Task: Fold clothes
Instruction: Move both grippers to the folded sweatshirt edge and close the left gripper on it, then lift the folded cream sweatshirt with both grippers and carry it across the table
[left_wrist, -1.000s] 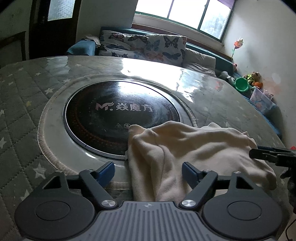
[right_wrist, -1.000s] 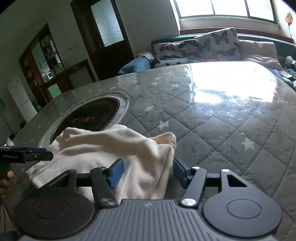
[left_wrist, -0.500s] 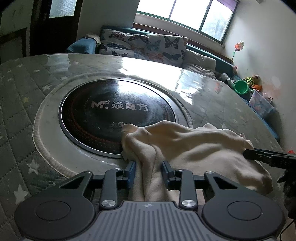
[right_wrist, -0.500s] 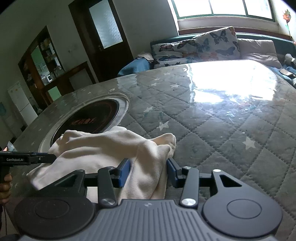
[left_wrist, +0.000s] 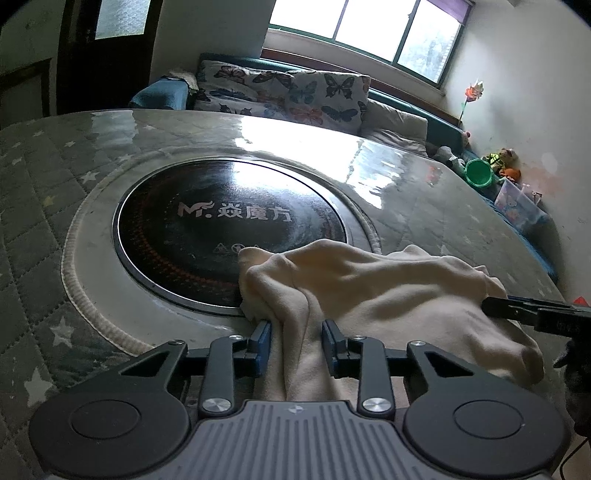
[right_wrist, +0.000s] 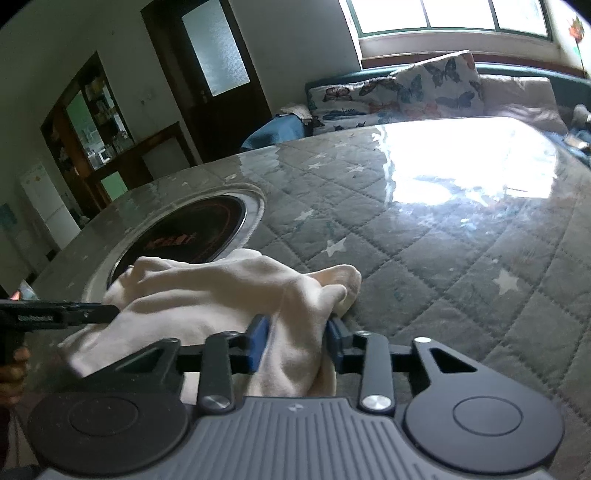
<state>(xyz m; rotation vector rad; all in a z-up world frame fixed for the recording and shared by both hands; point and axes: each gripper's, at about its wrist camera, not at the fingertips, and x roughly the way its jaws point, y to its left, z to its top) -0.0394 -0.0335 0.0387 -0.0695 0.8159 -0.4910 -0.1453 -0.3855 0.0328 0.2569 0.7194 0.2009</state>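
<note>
Cream garment (left_wrist: 388, 295) bunched on quilted table (right_wrist: 443, 258), far edge overlapping induction hob (left_wrist: 229, 229). Left gripper (left_wrist: 295, 345) and right gripper (right_wrist: 297, 341) each clamp near-edge fabric fold: paired hold presumably for lifting and spreading before folding.

A: What's the left hand-held gripper (left_wrist: 296, 342) doing?
B: Its blue pads (left_wrist: 263, 345) pinch a bunched fold of the cream cloth (left_wrist: 376, 295).
A: And the cloth?
B: Rumpled on the quilted worktop (left_wrist: 37, 236), its corner overlapping the black cooktop (left_wrist: 207, 236). The right hand-held gripper (left_wrist: 495, 307) touches its far edge.
</note>
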